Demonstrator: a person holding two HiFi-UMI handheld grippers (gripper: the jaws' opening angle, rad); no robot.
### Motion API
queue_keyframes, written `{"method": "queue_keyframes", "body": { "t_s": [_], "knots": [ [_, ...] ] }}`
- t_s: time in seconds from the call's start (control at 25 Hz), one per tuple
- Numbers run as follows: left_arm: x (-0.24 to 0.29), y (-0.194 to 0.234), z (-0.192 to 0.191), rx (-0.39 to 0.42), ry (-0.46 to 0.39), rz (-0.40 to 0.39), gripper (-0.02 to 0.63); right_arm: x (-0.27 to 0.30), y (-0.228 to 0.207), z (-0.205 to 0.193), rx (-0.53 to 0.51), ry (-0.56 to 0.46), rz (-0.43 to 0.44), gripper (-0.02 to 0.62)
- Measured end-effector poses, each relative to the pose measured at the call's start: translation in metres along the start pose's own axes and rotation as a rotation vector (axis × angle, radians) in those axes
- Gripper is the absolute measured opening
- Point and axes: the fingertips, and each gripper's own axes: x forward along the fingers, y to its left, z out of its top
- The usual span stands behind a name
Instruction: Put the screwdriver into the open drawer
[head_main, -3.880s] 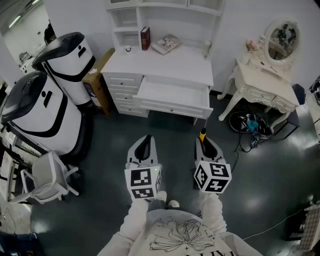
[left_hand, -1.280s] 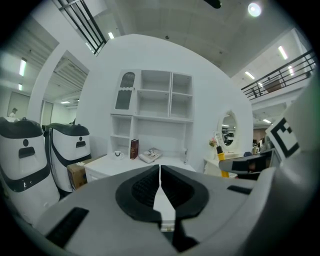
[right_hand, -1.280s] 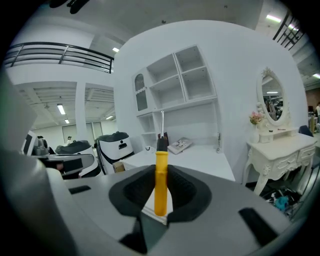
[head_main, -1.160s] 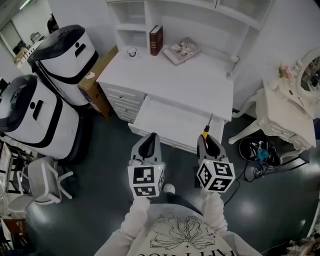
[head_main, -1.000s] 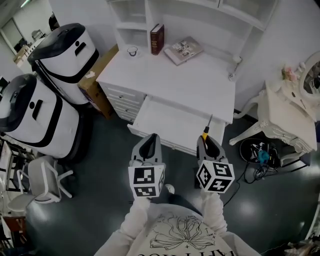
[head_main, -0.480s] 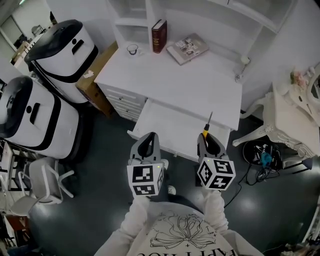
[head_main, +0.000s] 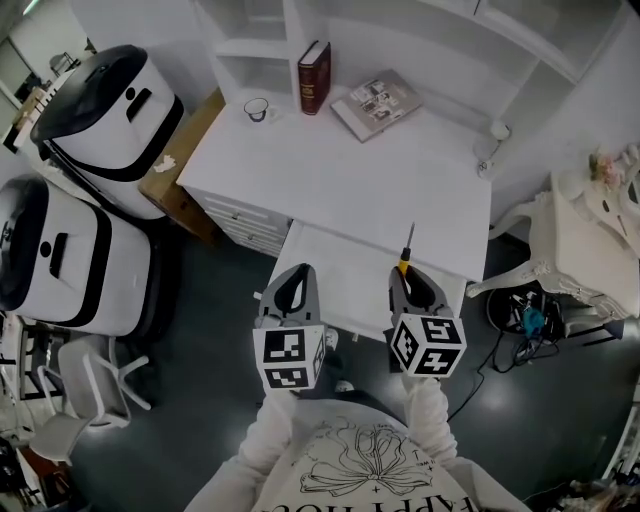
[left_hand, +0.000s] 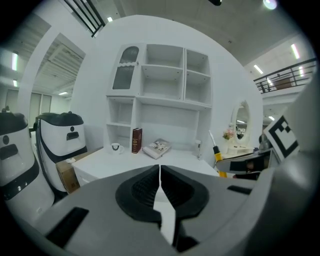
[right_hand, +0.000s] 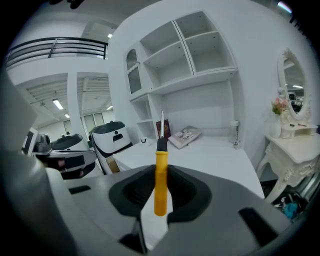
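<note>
Head view: right gripper (head_main: 412, 282) clamps screwdriver (head_main: 406, 250), handle mostly hidden; left gripper (head_main: 296, 280) closed, empty.

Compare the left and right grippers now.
The left gripper is shut and empty; the right gripper is shut on the screwdriver by its yellow handle. The left is near the left front corner of the open drawer, the right near its right front. Both point toward the desk.

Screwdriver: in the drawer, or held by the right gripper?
Held, not in the drawer. The right gripper has its jaws shut on the yellow handle of the screwdriver; the head view shows it above the open drawer.
</note>
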Motion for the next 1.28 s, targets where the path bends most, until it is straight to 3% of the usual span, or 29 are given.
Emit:
{"method": "queue_keyframes", "body": {
  "t_s": [0.44, 1.04, 1.28],
  "knots": [
    [0.067, 0.037, -0.014, -0.004, 0.086, -0.043, 0.009, 0.078, 0.003, -0.014, -0.031, 0.119, 0.0, 0.071],
    [0.116, 0.051, -0.08, -0.044, 0.26, -0.085, 0.009, 0.137, 0.001, -0.085, -0.06, 0.343, 0.048, 0.071],
    [0.131, 0.05, -0.107, -0.071, 0.329, -0.065, 0.01, 0.154, -0.005, -0.119, -0.075, 0.444, 0.099, 0.071]
  ]
}}
